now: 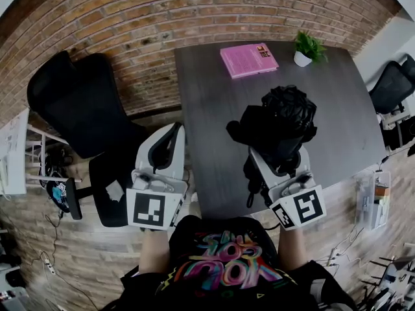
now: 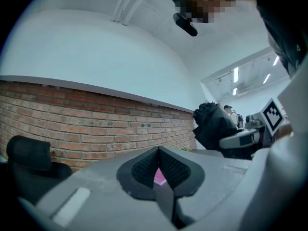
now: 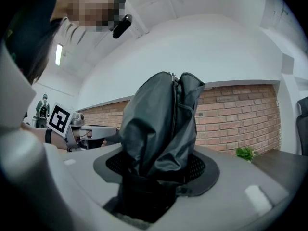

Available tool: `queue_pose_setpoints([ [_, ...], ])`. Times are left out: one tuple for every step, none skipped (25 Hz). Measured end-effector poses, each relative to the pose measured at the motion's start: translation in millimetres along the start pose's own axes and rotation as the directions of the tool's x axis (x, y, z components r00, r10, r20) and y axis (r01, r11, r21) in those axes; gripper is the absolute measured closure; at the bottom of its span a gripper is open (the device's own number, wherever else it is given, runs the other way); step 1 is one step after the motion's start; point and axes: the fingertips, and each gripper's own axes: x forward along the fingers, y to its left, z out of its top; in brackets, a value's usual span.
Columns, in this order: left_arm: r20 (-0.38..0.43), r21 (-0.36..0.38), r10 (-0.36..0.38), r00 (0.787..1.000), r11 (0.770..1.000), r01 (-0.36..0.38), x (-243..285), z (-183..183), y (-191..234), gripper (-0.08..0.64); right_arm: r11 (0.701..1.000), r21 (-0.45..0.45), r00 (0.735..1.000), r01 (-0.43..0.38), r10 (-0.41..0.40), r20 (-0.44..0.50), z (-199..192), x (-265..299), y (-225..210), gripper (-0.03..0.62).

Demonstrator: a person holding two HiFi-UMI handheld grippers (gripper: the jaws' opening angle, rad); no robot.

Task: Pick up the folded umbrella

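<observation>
The folded black umbrella (image 1: 280, 123) is lifted above the dark grey table (image 1: 214, 109), bunched and upright between the jaws of my right gripper (image 1: 277, 153), which is shut on its lower part. In the right gripper view the umbrella's (image 3: 161, 124) fabric rises out of the right gripper (image 3: 161, 170) and hides the view ahead. My left gripper (image 1: 170, 133) hovers off the table's left edge, held level, its jaws shut with nothing between them. The left gripper view shows the left gripper (image 2: 159, 152) closed, and the umbrella (image 2: 214, 124) off to the right.
A pink book (image 1: 248, 59) and a small potted plant (image 1: 308, 47) lie at the table's far end by the brick wall (image 1: 130, 18). A black office chair (image 1: 84, 102) stands left of the table, under my left gripper. Another chair (image 1: 392, 83) is at the right.
</observation>
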Motion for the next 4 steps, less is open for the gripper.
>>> queue_pose_setpoints([
  [0.004,0.005,-0.003,1.0,1.0,0.003,0.6,0.4,-0.5,0.558,1.0,-0.001,1.0,-0.001,0.001,-0.002,-0.3,-0.3,-0.2,0.322],
  [0.003,0.005,-0.005,1.0,1.0,0.005,0.6,-0.4,0.0,0.558,1.0,-0.002,1.0,0.0,0.0,-0.004,-1.0,0.0,0.5,0.322],
  [-0.001,0.002,-0.006,1.0,1.0,0.006,0.3,-2.0,1.1,0.558,1.0,-0.003,1.0,0.001,-0.001,-0.006,-2.0,0.5,1.6,0.322],
  [-0.006,-0.002,-0.007,1.0,1.0,0.007,-0.1,-3.7,2.4,0.558,1.0,-0.005,1.0,0.002,-0.002,-0.008,-3.0,1.2,2.8,0.322],
])
